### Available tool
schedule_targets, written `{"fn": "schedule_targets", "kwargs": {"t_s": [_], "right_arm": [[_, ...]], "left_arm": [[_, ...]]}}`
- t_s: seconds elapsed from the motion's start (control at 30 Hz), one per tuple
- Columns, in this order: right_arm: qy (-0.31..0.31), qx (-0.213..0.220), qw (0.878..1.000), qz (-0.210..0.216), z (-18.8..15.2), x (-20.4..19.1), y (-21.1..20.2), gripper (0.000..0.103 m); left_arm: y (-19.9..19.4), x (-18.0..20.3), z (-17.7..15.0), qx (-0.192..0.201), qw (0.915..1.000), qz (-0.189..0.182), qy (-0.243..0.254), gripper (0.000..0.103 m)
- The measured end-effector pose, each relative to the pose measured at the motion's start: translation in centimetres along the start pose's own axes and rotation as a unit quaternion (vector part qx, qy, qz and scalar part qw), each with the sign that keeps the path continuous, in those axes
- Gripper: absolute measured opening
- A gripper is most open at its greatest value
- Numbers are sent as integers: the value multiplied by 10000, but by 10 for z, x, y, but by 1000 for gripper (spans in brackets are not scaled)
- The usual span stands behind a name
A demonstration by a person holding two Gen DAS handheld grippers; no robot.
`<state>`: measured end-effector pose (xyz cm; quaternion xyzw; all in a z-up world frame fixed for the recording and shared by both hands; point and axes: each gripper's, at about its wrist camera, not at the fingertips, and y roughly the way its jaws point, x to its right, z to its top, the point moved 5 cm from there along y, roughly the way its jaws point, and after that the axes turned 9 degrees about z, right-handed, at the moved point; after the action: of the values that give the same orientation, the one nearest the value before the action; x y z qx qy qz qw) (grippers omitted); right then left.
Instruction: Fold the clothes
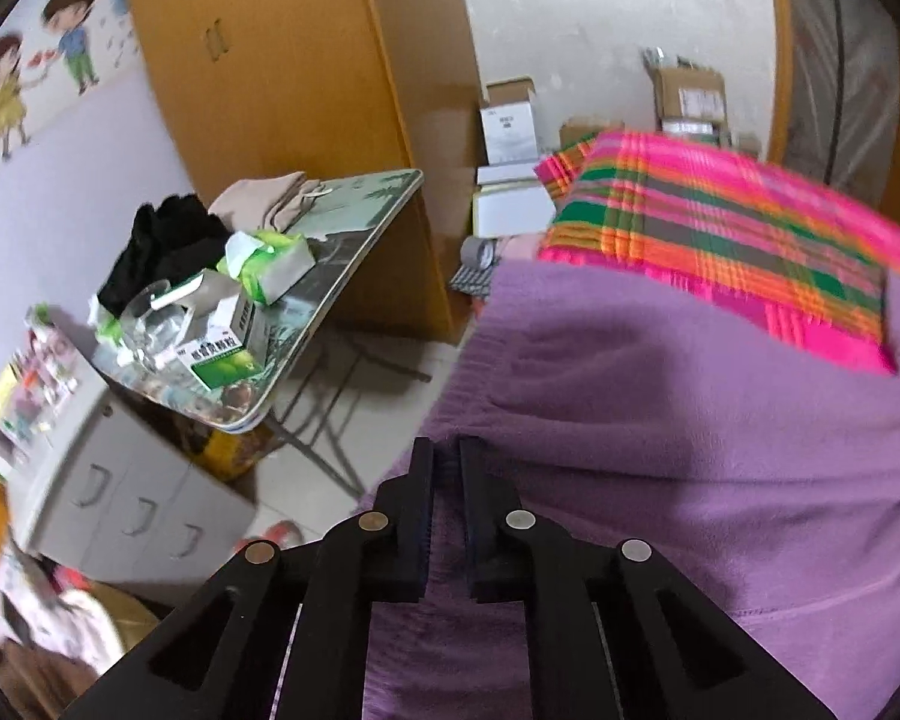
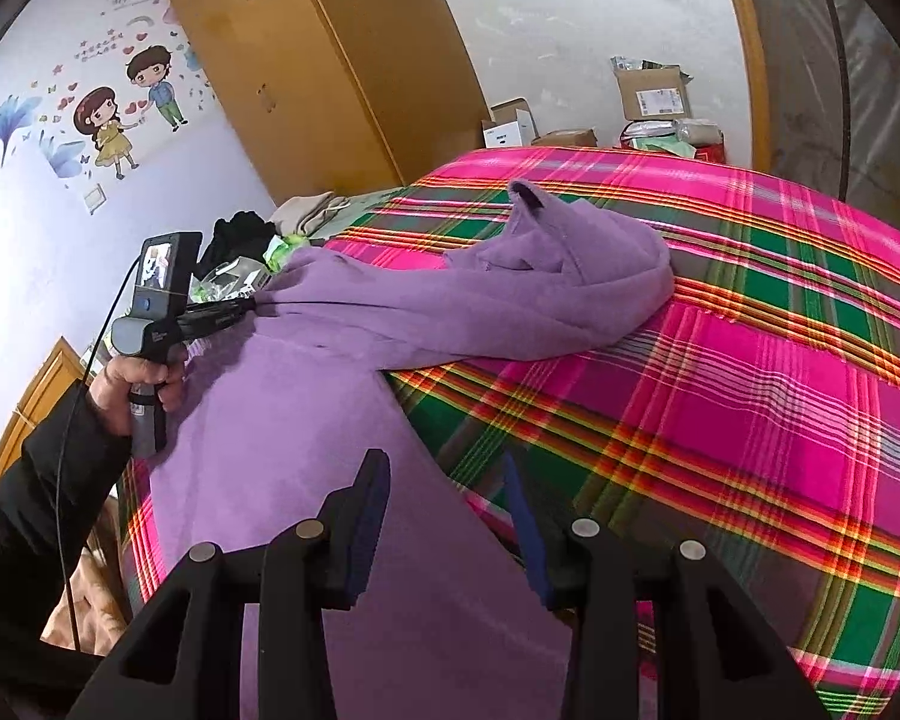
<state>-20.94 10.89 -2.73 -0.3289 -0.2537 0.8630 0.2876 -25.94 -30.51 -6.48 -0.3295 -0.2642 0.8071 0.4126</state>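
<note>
The left gripper [image 1: 447,462] is pinched shut on a fold of the purple garment [image 2: 390,324] at the bed's [image 2: 750,360] left edge — a thin bite that could slip if pulled hard. The right gripper [image 2: 447,474] hovers with jaws apart above the garment's near part — its far part lies bunched mid-bed.

The bed [image 2: 750,360] wears a bright pink, green and orange plaid cover. A purple fleece garment [image 2: 342,390] sprawls across its near left corner, one part bunched toward the middle.
</note>
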Motion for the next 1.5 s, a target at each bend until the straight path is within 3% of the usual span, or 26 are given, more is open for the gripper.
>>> {"fn": "schedule_targets", "kwargs": {"t_s": [0.1, 0.33, 0.47, 0.67, 0.83, 0.9, 1.07, 1.2, 1.5], "right_arm": [[57, 56, 10000, -33, -2, 2, -4, 41], [140, 174, 9997, -7, -5, 0, -13, 41], [72, 152, 9999, -11, -3, -4, -15, 41], [-235, 200, 9995, -111, 9, -11, -26, 41], [-225, 406, 9988, -131, 12, -13, -42, 41], [-227, 425, 9988, -119, 10, -13, -44, 41], [-199, 358, 9992, -44, 1, -17, -40, 41], [-139, 315, 9994, 50, -7, -19, -36, 41], [-46, 136, 9997, 201, -18, -21, -19, 41]], "left_arm": [[-8, -2, 0, 70, 10000, 23, -2, 12], [-46, -49, 10, 504, 9904, -245, -1267, 18], [-67, -53, 10, 634, 9881, -371, -1353, 23], [-53, -60, 26, 267, 9934, 25, -1114, 25], [-45, -92, 38, 89, 9880, 25, -1543, 25], [-53, -98, 36, 187, 9862, -151, -1637, 25], [-82, -87, 18, 476, 9880, -646, -1317, 25], [-83, -80, -9, 338, 9875, -1012, -1162, 25], [-67, -56, -60, -5, 9886, -1341, -692, 25]]}}
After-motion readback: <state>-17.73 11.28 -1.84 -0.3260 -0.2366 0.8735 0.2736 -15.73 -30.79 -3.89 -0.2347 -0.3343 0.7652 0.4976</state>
